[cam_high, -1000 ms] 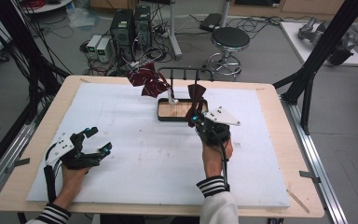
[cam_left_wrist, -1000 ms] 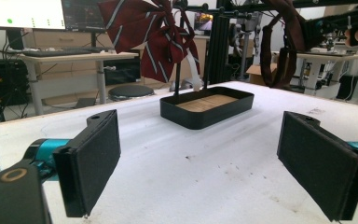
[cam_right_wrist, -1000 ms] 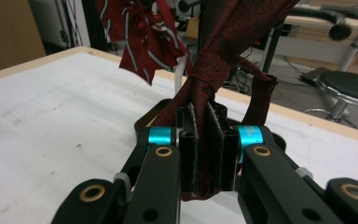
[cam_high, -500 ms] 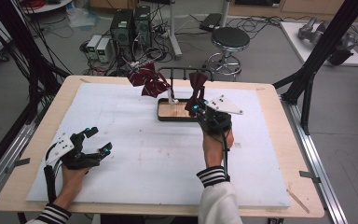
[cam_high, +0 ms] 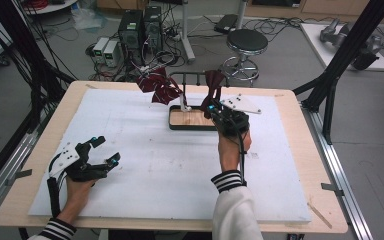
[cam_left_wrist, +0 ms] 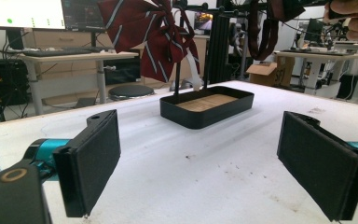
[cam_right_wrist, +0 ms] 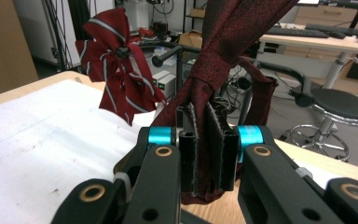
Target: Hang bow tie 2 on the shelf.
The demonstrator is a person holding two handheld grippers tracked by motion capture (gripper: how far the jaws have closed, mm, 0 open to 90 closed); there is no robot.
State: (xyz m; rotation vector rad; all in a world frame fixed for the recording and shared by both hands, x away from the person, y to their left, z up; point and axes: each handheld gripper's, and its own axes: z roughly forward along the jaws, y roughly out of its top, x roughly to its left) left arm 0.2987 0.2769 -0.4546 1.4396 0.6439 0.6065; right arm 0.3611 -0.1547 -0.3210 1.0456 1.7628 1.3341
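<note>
Above the shallow black wood-floored tray (cam_high: 192,120), a dark red knotted necktie (cam_right_wrist: 223,70) hangs from the black metal rack (cam_high: 190,76). The right gripper (cam_right_wrist: 208,154) pinches the necktie's lower part; pulling could tip the rack. Well away from the tray, the left gripper (cam_left_wrist: 200,163) sits spread.

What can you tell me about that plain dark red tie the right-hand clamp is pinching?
The plain tie is a dark red, finely textured woven fabric with no stripes. It hangs from the black rack above the tray, knotted partway down, with a loop showing behind the knot. Below the knot its tail runs down between the pads of the right gripper, which are shut on it, the cloth bunching out beneath them. It hangs apart from the striped tie farther along the rack.
</note>
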